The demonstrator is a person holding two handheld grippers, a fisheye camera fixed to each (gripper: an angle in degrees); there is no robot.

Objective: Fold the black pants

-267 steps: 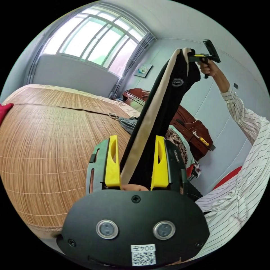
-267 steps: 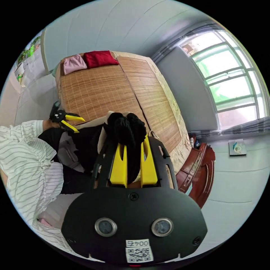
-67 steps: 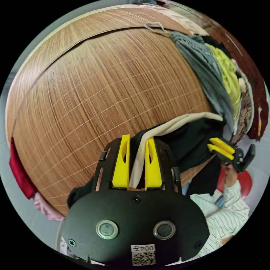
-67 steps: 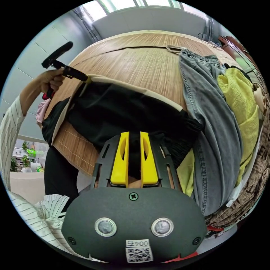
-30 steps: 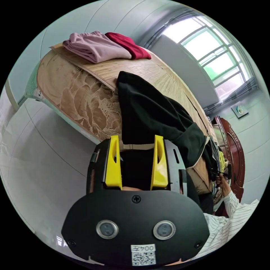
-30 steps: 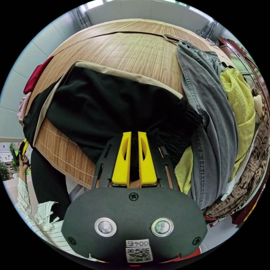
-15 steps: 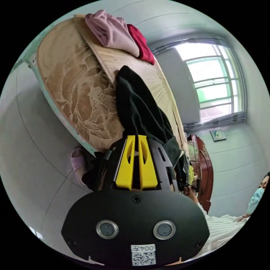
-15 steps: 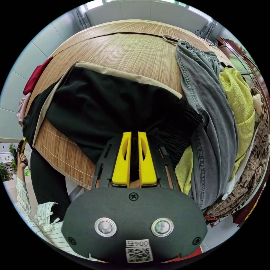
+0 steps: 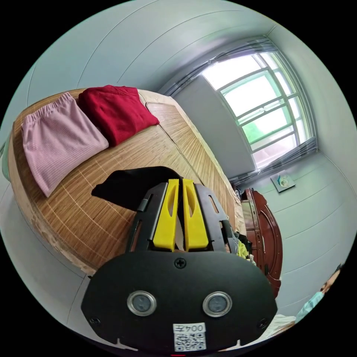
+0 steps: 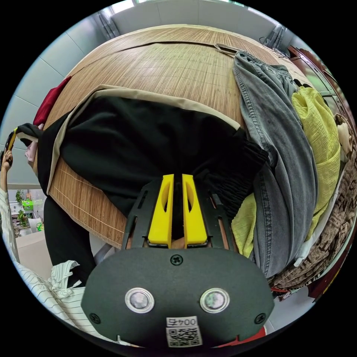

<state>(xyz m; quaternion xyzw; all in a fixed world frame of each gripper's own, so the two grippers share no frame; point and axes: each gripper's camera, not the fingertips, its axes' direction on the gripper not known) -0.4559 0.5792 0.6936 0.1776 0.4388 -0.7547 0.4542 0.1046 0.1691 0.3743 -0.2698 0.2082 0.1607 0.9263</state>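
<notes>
My right hand-held gripper pinches the black pants at the ribbed waistband on the woven bamboo mat; my left hand-held gripper clamps the hem.

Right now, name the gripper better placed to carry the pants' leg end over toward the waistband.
Left. The left gripper holds the raised leg end of the black pants; the right gripper pins the waistband.

Pale grey-blue walls, a bright multi-pane window with grey curtains, a bed under a bamboo mat, a dark red wooden cabinet.
</notes>
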